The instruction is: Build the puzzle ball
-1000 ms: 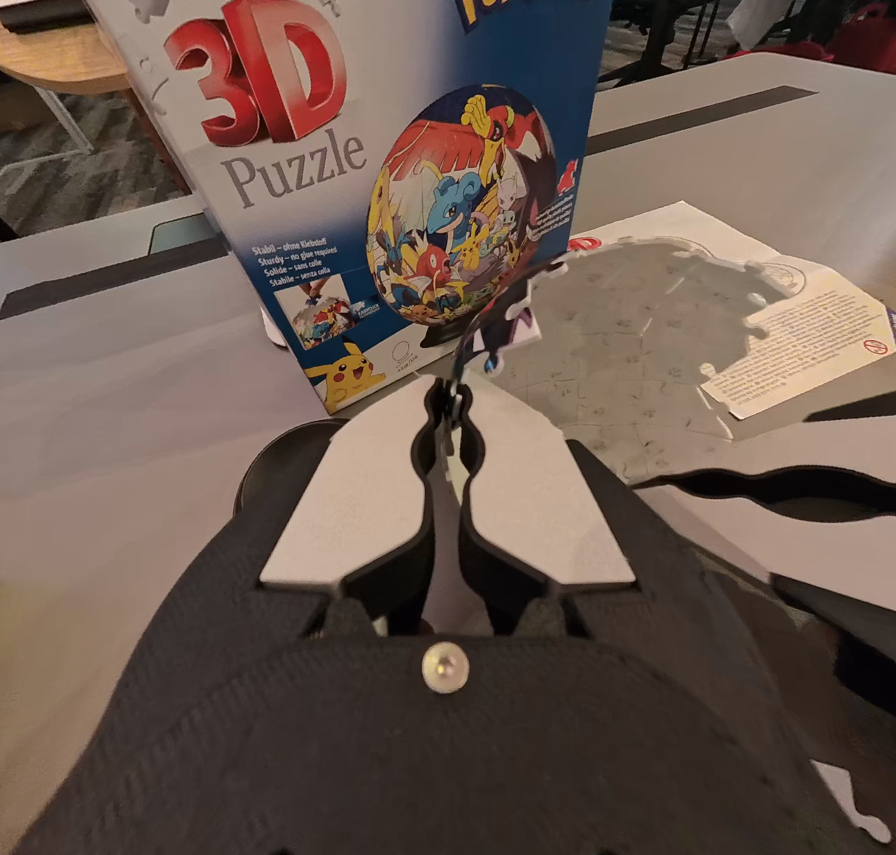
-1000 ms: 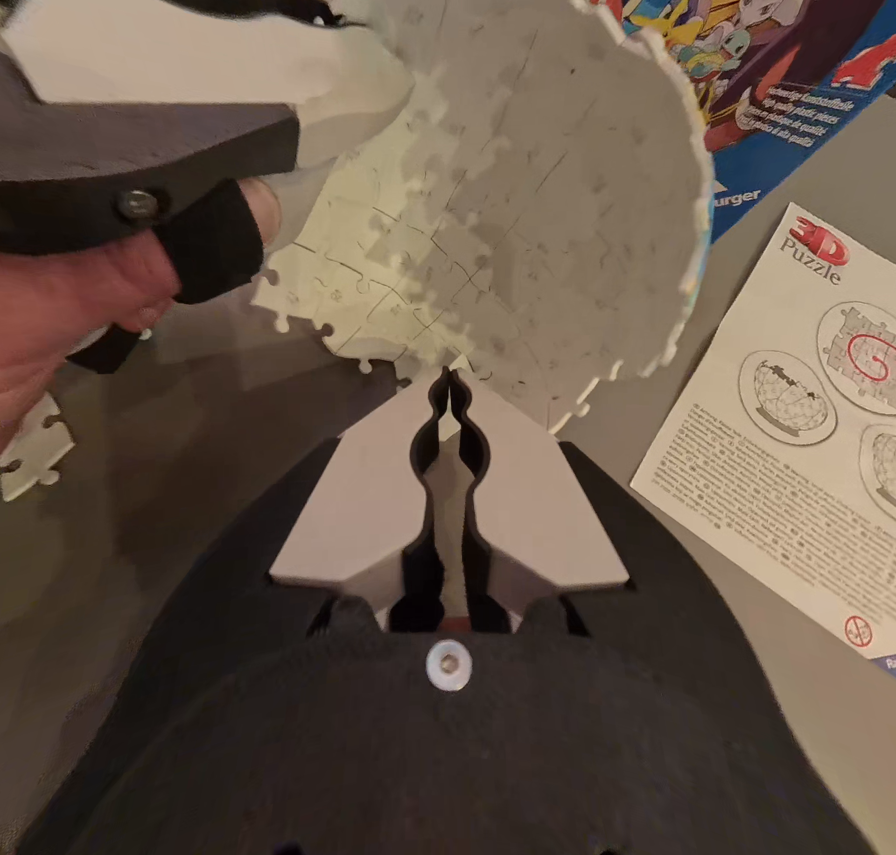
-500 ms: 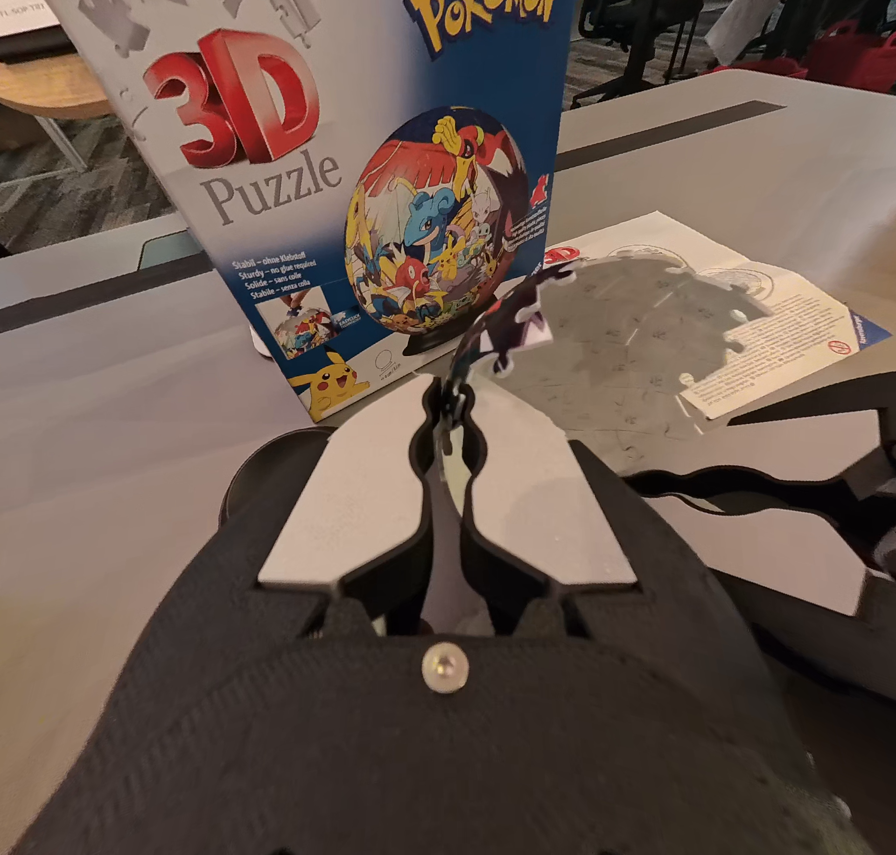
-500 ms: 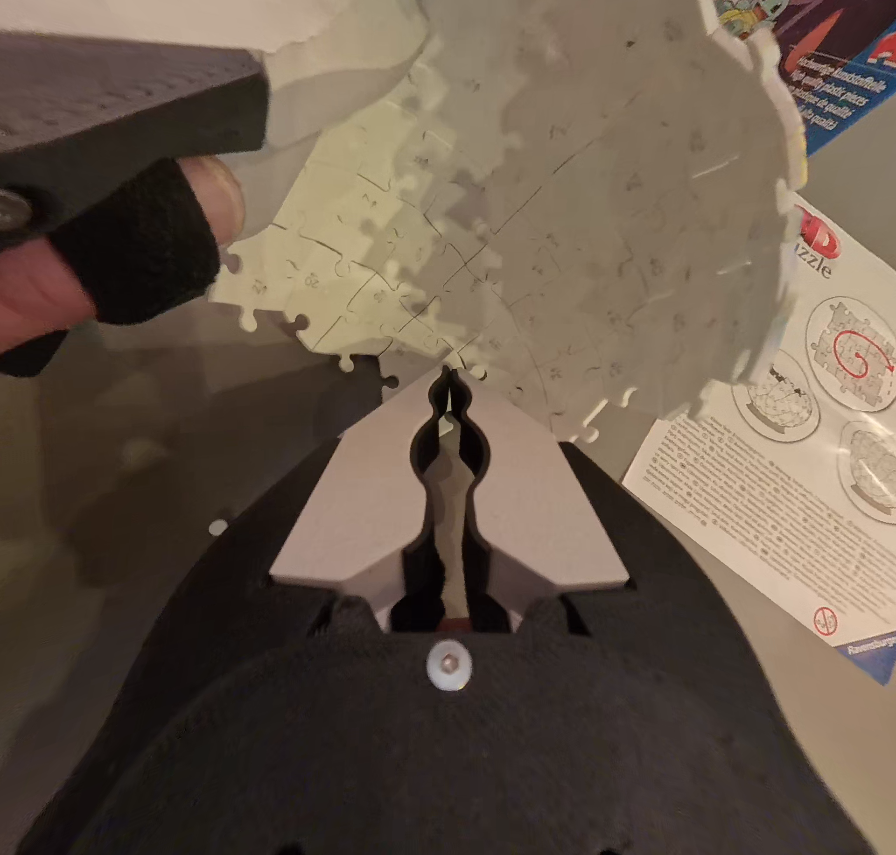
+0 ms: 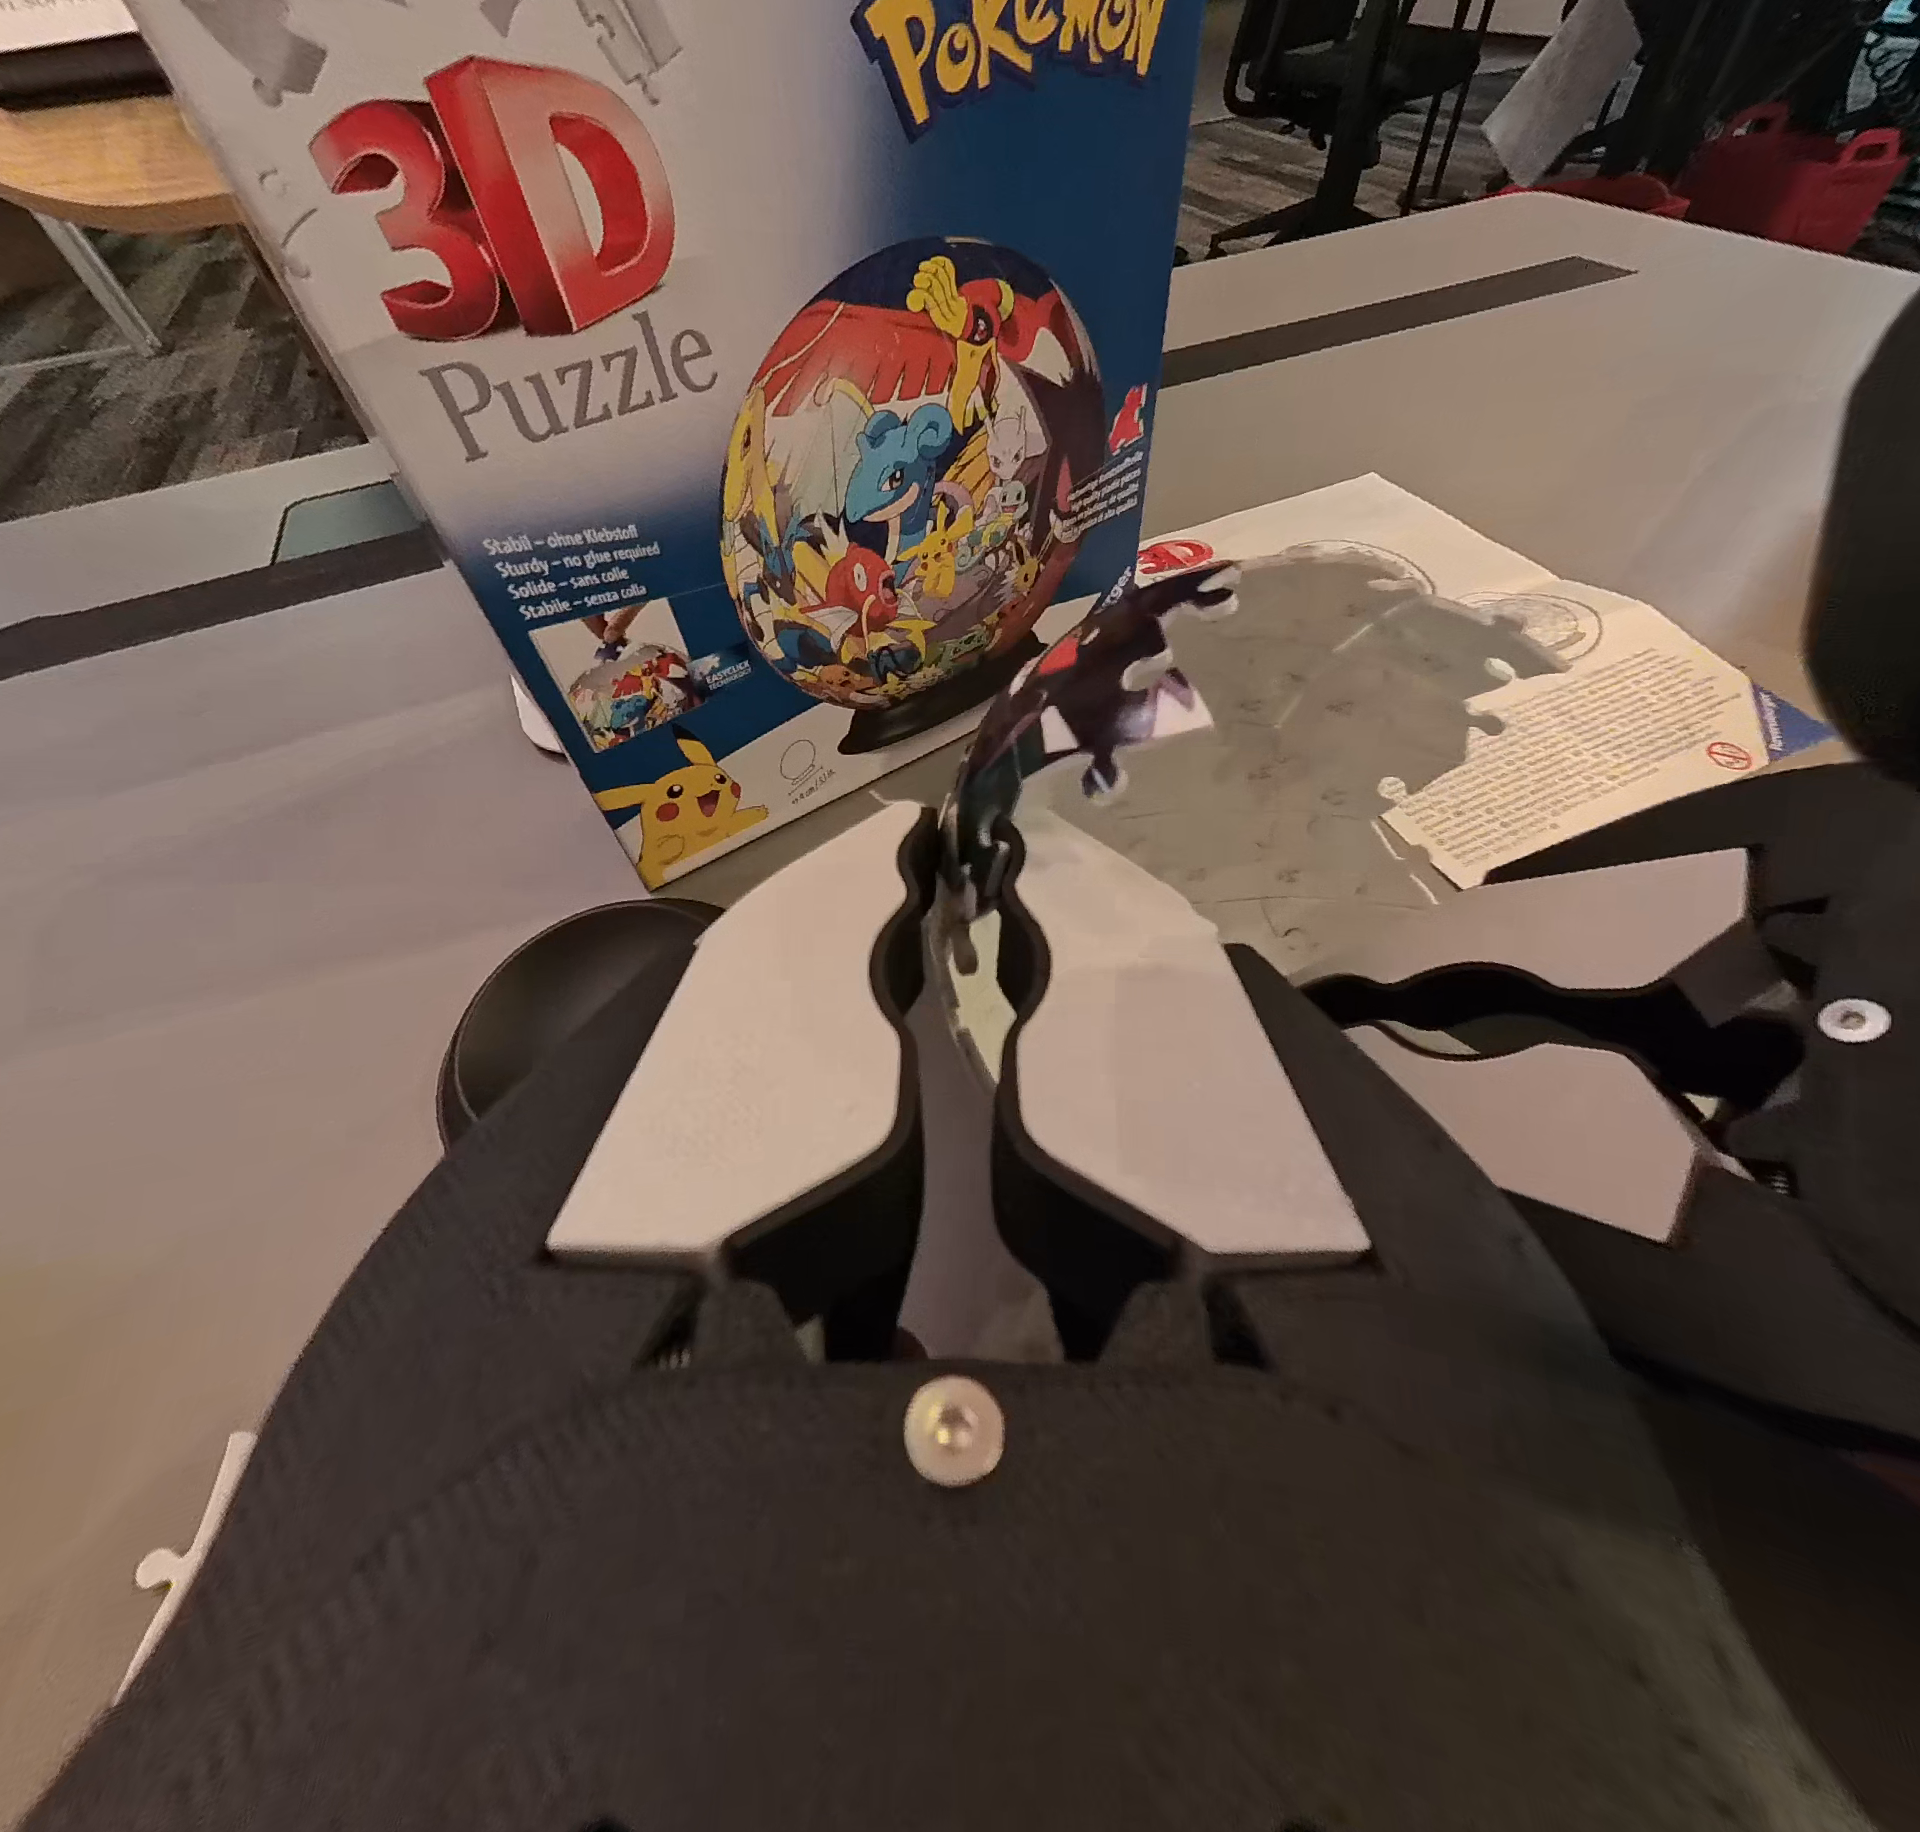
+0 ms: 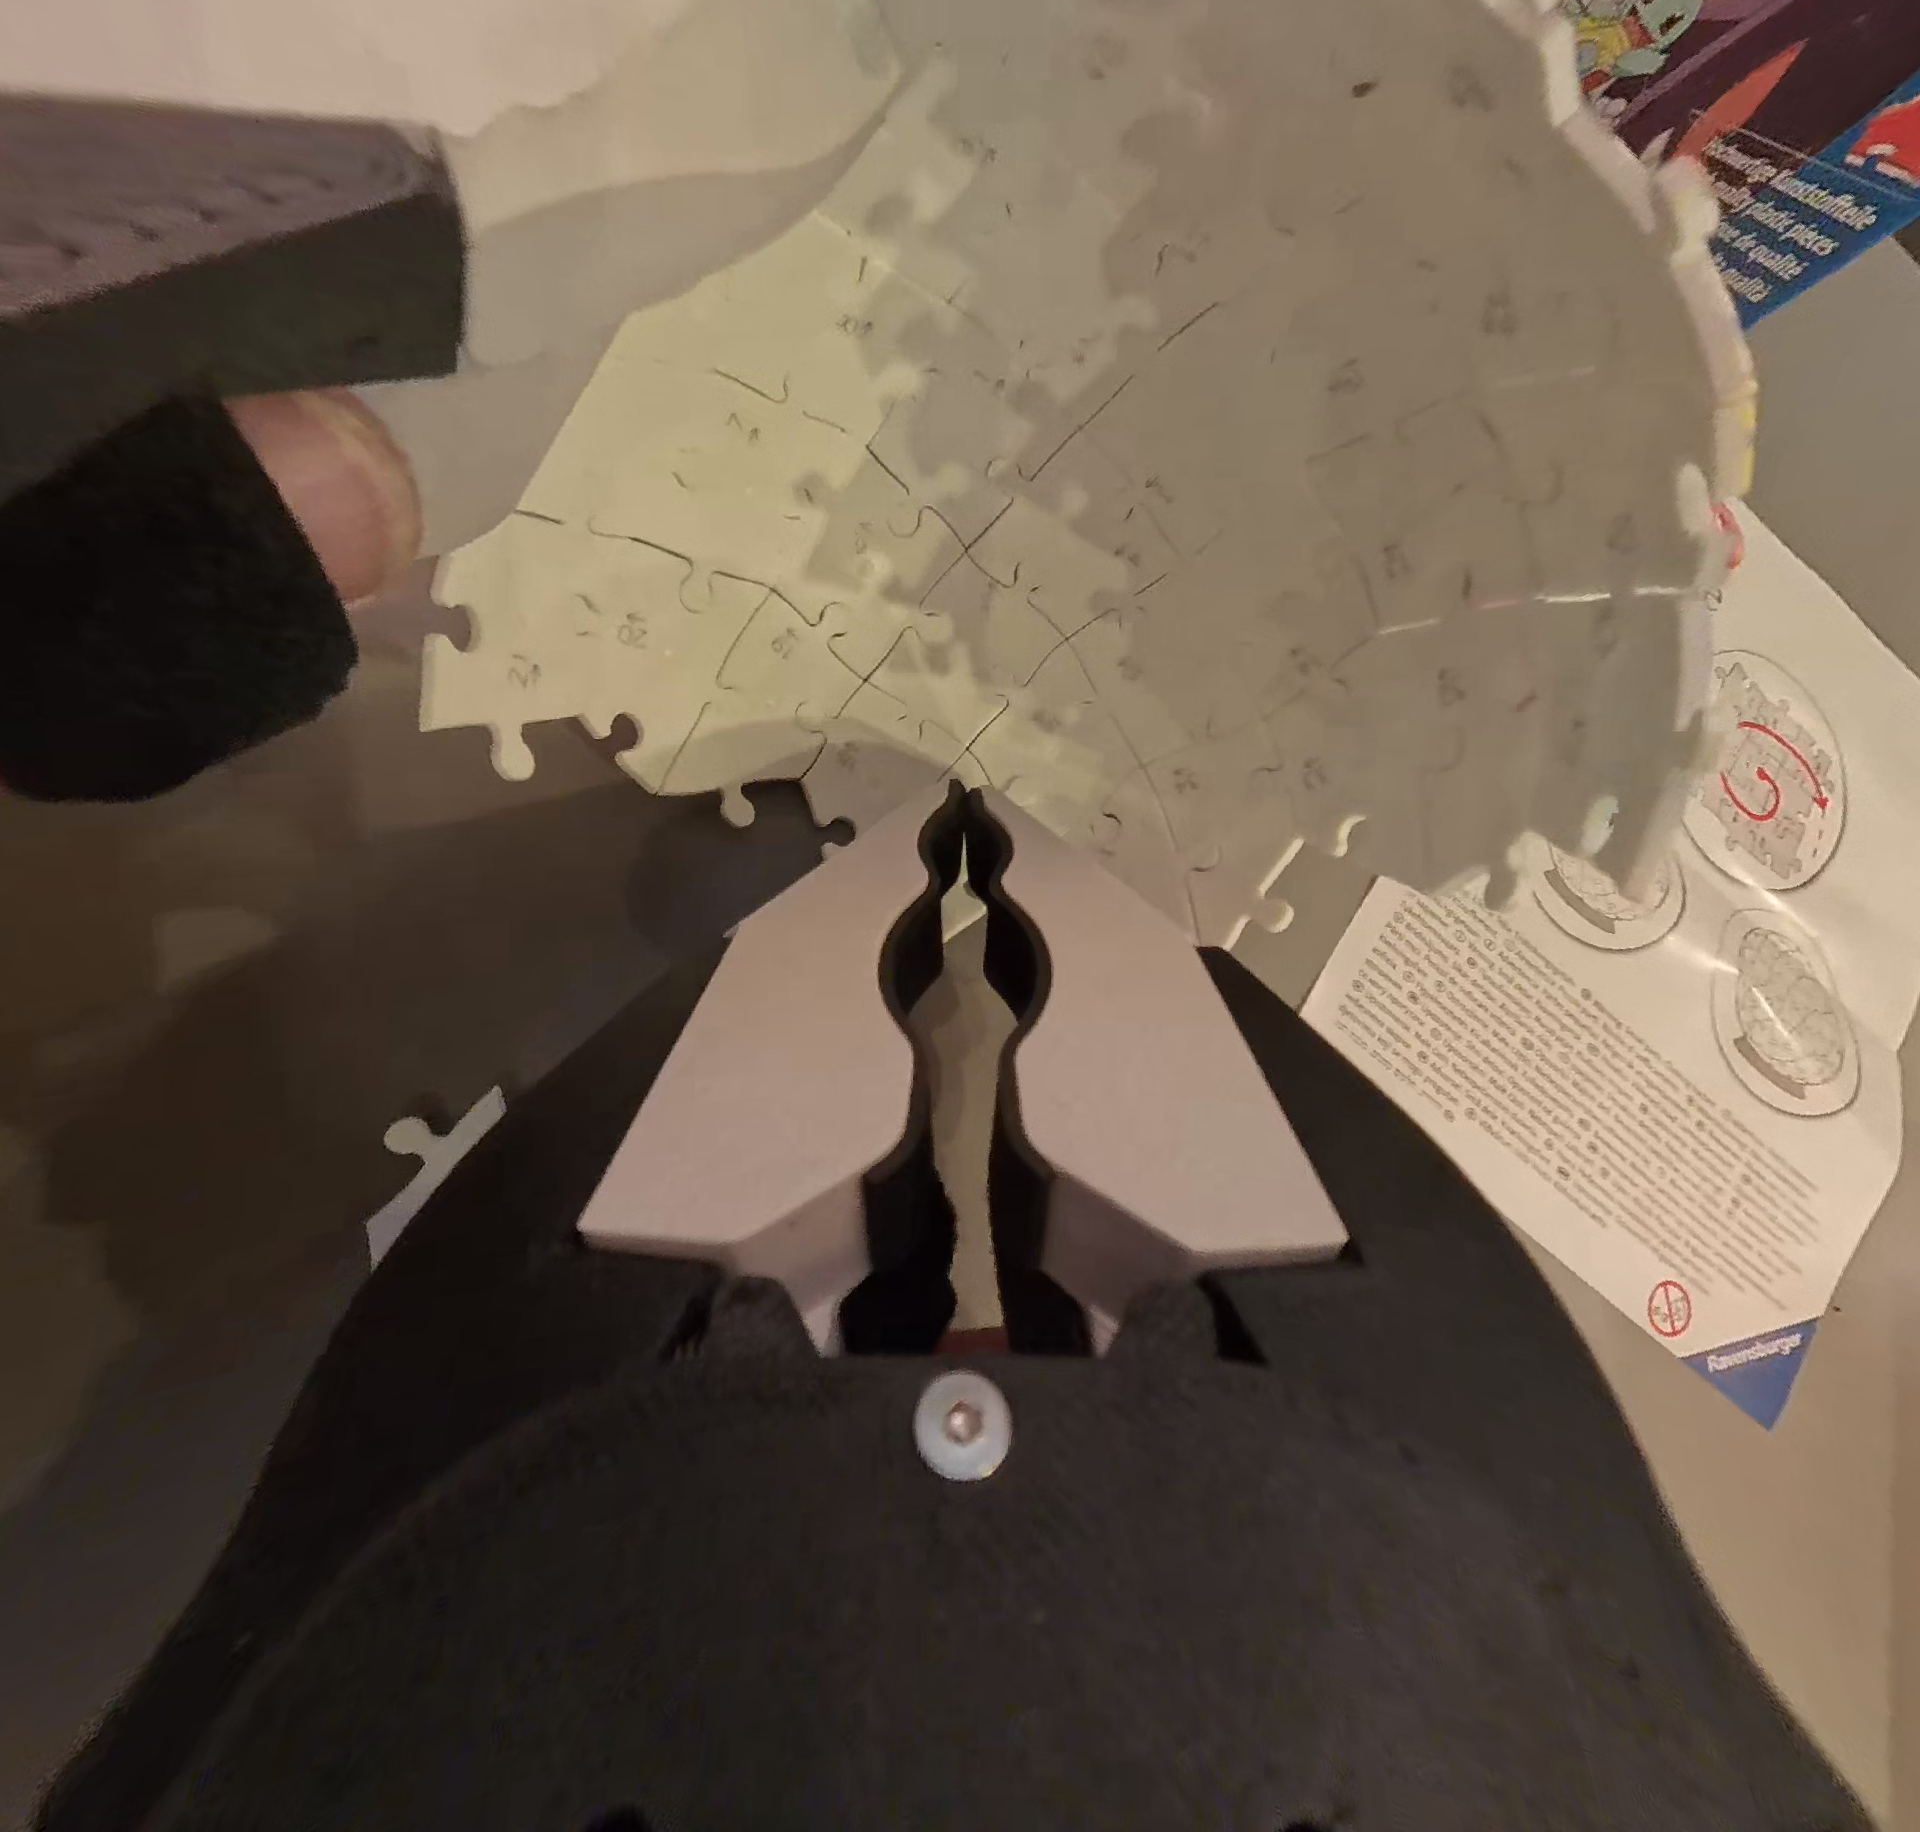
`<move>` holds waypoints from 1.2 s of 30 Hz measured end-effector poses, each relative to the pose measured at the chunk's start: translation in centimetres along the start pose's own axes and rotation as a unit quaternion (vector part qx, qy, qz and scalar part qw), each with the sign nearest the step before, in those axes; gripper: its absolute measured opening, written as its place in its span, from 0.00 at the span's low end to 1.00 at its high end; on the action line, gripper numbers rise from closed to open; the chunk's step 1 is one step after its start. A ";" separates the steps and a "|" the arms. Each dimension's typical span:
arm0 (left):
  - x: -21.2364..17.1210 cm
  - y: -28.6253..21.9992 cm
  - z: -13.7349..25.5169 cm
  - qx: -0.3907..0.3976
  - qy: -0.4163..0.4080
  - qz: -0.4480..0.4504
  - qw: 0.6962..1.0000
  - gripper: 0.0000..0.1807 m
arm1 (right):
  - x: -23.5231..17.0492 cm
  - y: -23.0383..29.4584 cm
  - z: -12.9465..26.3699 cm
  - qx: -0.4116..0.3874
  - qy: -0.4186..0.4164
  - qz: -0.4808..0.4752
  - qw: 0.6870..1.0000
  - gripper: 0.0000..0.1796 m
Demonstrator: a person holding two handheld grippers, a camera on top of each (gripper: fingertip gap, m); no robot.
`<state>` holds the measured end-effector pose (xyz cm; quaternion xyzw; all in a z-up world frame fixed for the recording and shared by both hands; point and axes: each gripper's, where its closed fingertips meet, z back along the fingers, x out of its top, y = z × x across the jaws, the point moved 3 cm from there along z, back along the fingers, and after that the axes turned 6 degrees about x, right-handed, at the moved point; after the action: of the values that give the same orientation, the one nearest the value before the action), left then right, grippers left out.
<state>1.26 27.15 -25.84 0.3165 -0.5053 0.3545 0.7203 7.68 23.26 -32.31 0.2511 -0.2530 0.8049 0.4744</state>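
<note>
On the far left the puzzle box (image 5: 727, 348) stands upright on the surface (image 5: 260, 899), its picture facing you for reference. Your left tool (image 5: 971, 852) is clamped on the rim of the half-built puzzle ball (image 5: 1278, 743), steadying it in the air. Your right tool (image 6: 961, 806) pinches the shell's (image 6: 1195, 452) near edge, sharing its weight. At right lies the instruction sheet (image 6: 1621, 1107).

Leaflet (image 5: 1579, 702) right of box (image 5: 727, 328)

A red bag (image 5: 1808, 177) is sitting beyond the bench (image 5: 260, 847); black chairs (image 5: 1340, 37) are standing behind; patterned carpet (image 5: 125, 369) is showing left.
</note>
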 end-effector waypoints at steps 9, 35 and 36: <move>0.0 0.1 0.0 0.000 -0.001 0.004 1.000 0.05 | 0.0 0.2 0.0 0.013 -0.001 0.007 1.000 0.00; -0.3 0.8 -0.8 -0.001 0.017 0.000 1.000 0.03 | 0.2 2.1 4.8 0.082 -0.065 0.095 0.990 0.00; -0.2 0.7 -0.8 0.001 0.015 -0.007 1.000 0.03 | 0.3 2.3 4.3 0.086 -0.059 0.100 0.990 0.00</move>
<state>0.97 28.12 -26.19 0.3150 -0.4922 0.3548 0.7298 6.22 19.73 -29.25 0.3112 -0.2342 0.8510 0.3524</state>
